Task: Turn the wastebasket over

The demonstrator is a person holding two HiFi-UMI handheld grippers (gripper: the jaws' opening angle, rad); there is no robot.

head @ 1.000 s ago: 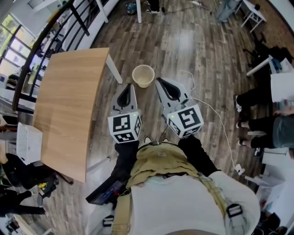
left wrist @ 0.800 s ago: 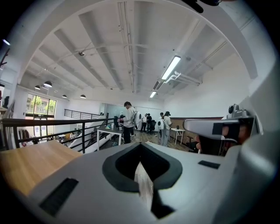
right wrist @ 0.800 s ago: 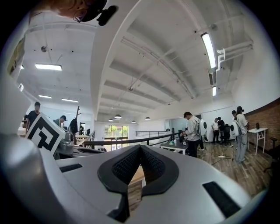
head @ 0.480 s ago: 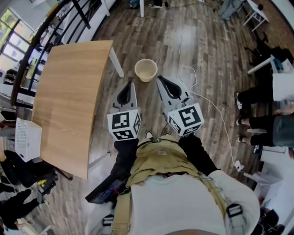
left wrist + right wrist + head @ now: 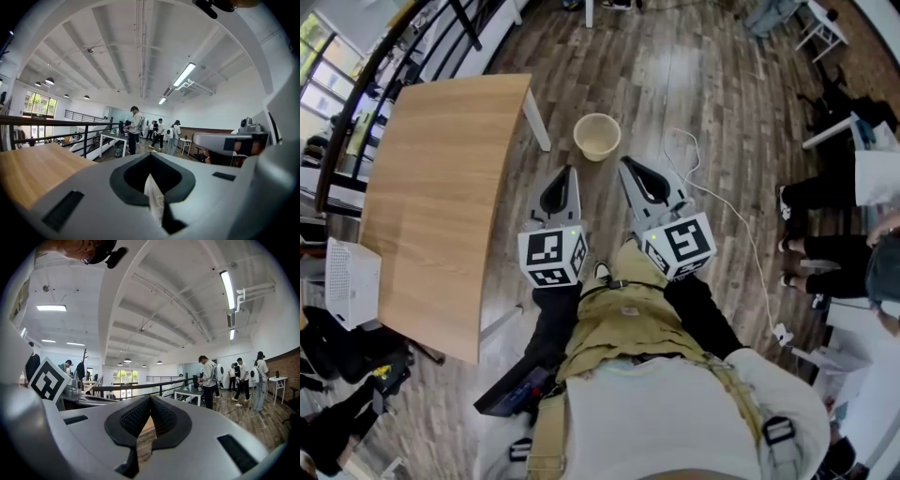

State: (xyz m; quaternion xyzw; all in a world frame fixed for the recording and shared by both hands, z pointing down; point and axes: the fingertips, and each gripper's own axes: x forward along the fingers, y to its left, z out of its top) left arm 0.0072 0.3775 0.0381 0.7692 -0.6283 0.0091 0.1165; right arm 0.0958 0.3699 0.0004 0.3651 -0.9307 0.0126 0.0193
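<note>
In the head view we see the cream round plastic wastebasket (image 5: 597, 137) standing upright, mouth up, on the brown plank floor (image 5: 712, 94), near a white leg of the pale wooden bench (image 5: 441, 187); the grey left hand-held gripper (image 5: 566, 176) and the grey right hand-held gripper (image 5: 625, 166) both point towards it from close by, touching nothing; in the left gripper view we find the left hand-held gripper's jaws pressed together at the tips, with nothing between them; in the right gripper view the right hand-held gripper's jaws likewise meet, empty, a strip of floor showing below the tips.
</note>
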